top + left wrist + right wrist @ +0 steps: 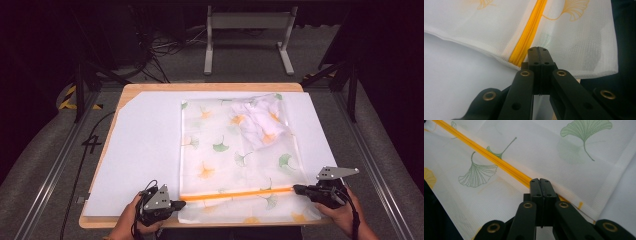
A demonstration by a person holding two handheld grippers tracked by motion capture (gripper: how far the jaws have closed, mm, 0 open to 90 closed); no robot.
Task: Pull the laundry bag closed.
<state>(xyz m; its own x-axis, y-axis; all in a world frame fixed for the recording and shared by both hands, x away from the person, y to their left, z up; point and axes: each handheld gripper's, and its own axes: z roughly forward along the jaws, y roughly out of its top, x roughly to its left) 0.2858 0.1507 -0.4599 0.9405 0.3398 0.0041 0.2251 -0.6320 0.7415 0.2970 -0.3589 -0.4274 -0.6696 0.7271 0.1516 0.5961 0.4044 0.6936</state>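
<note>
The left gripper (pixel 176 204) is clamped on the near-left end of the mesh laundry bag (pixel 235 155) at its orange zipper (pixel 240 193). The right gripper (pixel 299 189) pinches the zipper's right end. Bundled cloth (pixel 260 120) lies inside the bag's far-right corner, on the white sheet (pixel 145 145).

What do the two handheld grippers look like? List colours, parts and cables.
Left gripper and right gripper: black two-jaw tools with brass-ringed pivot holes, each topped by a grey three-cornered plate and trailing a black cable. No sleeves are visible on the forearms.

Bare white sheet (pixel 145 150) left of mesh bag (pixel 235 160)
</note>
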